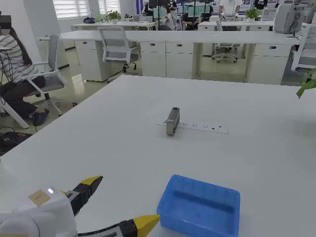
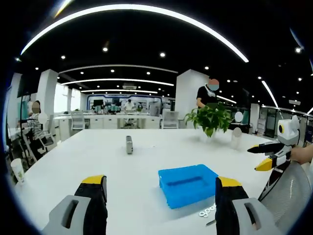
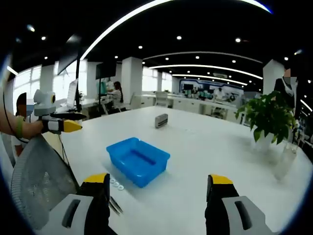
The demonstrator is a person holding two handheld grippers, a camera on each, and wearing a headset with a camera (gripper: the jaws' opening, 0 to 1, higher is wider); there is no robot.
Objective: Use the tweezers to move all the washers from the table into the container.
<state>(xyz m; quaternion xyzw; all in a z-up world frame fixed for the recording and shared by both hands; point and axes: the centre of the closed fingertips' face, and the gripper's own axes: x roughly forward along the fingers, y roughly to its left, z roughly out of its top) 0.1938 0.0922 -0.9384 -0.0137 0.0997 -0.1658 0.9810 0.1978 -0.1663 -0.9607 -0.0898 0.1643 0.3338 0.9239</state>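
Note:
A blue container (image 1: 198,207) stands on the white table (image 1: 98,133) near its front edge. My left gripper (image 1: 121,202) is open just to its left, with nothing between the yellow-tipped jaws. In the left gripper view the container (image 2: 188,183) lies ahead, several washers (image 2: 208,211) rest at its near right corner, and my right gripper (image 2: 264,156) hovers open off the table's right side. The right gripper view has the container (image 3: 138,159), the washers (image 3: 117,184) and the tweezers (image 3: 115,205) near its open jaws, with the left gripper (image 3: 78,121) at the far left.
A power strip with a grey adapter (image 1: 173,121) lies mid-table. A potted plant (image 3: 266,115) and a glass (image 3: 286,161) stand at one end, a paper cup (image 2: 17,169) at another edge. A mesh chair back (image 3: 39,176) is close to the table. People sit at other desks.

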